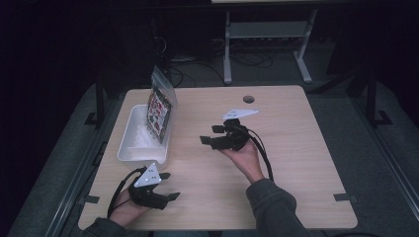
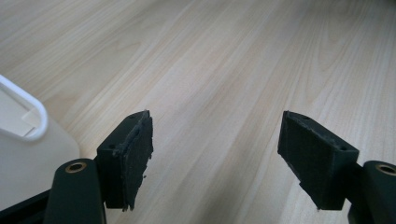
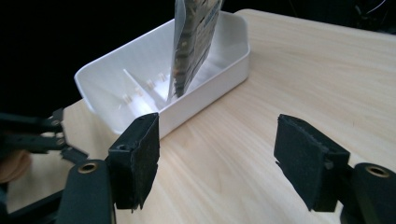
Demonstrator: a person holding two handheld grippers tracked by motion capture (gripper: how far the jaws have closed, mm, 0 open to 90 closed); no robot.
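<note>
I see both grippers' jaws open, empty: right gripper (image 1: pixel 211 135) beside white bin (image 1: pixel 129 140) holding the bag (image 1: pixel 159 112); left gripper (image 1: pixel 168 185) near it.

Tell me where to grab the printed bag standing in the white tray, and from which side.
Grip the bag at its clear top edge, which stands above the tray rim. It stands on edge, leaning on the tray's right wall, so bring the open right tool in from the table side, one jaw on each flat face. Lower down, the wall likely blocks the jaws.

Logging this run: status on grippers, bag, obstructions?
Left gripper open, empty, near the bin's front corner. Right gripper open, empty, facing the bin. Bag standing upright in the bin, leaning on its wall. Nothing in the way.
</note>
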